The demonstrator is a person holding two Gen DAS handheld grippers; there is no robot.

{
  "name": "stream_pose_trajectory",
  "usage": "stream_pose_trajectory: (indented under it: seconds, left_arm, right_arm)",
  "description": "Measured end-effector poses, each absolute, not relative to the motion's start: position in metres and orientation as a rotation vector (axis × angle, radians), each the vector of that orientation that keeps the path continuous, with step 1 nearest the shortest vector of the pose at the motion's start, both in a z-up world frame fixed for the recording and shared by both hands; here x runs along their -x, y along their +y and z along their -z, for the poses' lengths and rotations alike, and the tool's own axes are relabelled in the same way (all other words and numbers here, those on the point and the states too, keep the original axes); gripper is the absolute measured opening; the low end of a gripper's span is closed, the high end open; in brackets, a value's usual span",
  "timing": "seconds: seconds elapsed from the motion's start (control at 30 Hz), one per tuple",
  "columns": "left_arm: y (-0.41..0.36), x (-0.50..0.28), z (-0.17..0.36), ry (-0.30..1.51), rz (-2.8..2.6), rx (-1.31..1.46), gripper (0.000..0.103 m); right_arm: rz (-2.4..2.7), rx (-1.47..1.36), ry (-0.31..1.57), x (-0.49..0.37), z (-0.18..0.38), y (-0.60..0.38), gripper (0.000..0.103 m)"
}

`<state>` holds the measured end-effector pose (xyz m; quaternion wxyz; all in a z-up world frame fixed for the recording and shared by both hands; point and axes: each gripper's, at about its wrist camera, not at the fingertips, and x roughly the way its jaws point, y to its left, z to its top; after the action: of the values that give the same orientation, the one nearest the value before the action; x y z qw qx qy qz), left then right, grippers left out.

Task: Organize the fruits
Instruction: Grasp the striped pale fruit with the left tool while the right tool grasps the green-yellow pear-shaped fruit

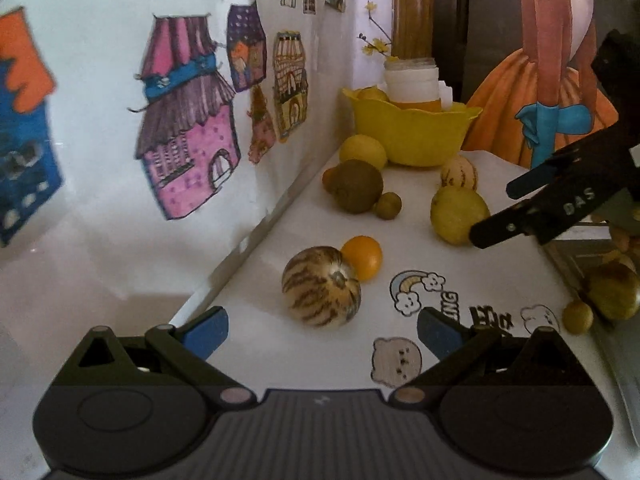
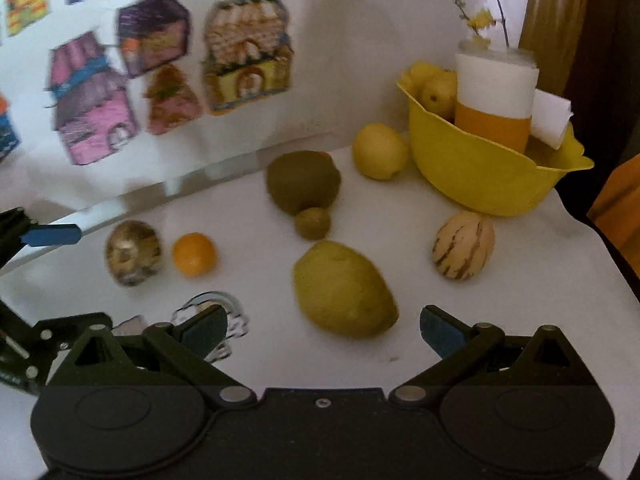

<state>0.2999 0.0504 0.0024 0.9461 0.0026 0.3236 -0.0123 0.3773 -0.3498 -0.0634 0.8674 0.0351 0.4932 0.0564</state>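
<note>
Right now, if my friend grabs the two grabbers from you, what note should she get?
Left gripper: open, empty, facing the striped fruit with the small orange fruit touching it behind.
Right gripper: open, empty, right at the big green lemon.
Loose on the table: brown fruit, small green fruit, yellow lemon, pale striped fruit.
Yellow bowl: holds some yellow fruit beside a cup.
Done: a few fruits in the bowl.
Left: probably all the loose ones.

Fruits are lying loose on the white surface: a striped melon [image 1: 321,286] touching a small orange [image 1: 362,257], a green lemon [image 2: 345,289] mid-surface, a yellow bowl [image 2: 480,168] sitting at the far corner.
</note>
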Motion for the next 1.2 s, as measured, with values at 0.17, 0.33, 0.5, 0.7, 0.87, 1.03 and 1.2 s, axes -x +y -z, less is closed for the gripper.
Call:
stream_pose_trajectory:
  seconds: [0.17, 0.33, 0.5, 0.7, 0.87, 1.03, 1.2]
  left_arm:
    - [0.051, -0.318, 0.004, 0.675, 0.028, -0.001, 0.102]
    - [0.053, -0.329, 0.009, 0.687, 0.027, 0.013, 0.102]
    - [0.055, -0.334, 0.01, 0.684, 0.026, 0.037, 0.101]
    - [0.054, -0.338, 0.011, 0.688, 0.042, 0.053, 0.093]
    - [0.054, -0.339, 0.011, 0.691, 0.048, 0.077, 0.085]
    - [0.056, -0.339, 0.012, 0.693, 0.034, 0.09, 0.074]
    - [0.06, -0.343, 0.012, 0.695, 0.025, 0.121, 0.063]
  right_arm:
    - [-0.139, -0.078, 1.057, -0.394, 0.082, -0.353, 0.1]
    - [-0.151, -0.068, 1.079, -0.403, 0.094, -0.35, 0.095]
    - [-0.147, -0.071, 1.095, -0.407, 0.097, -0.347, 0.089]
    - [-0.137, -0.06, 1.091, -0.407, 0.096, -0.343, 0.086]
    - [-0.134, -0.045, 1.072, -0.406, 0.093, -0.341, 0.081]
    - [-0.134, -0.034, 1.071, -0.405, 0.092, -0.34, 0.071]
    - [-0.145, -0.031, 1.067, -0.405, 0.091, -0.339, 0.069]
